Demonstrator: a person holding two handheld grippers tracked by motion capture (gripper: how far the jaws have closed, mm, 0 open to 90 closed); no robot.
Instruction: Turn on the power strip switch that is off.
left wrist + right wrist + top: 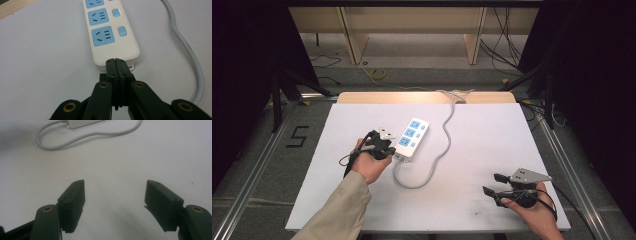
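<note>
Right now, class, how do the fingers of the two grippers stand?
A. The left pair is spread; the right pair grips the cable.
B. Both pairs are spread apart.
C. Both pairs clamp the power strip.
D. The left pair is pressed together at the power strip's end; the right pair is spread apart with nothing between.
D: the left gripper has its fingers pressed together at the power strip end, while the right gripper fingers gape over the bare table.

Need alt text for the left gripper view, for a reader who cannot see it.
The left gripper, jaws shut on nothing, hovers at the near end of a white plastic power strip with blue sockets. Its grey cable curves away on the white table.
</note>
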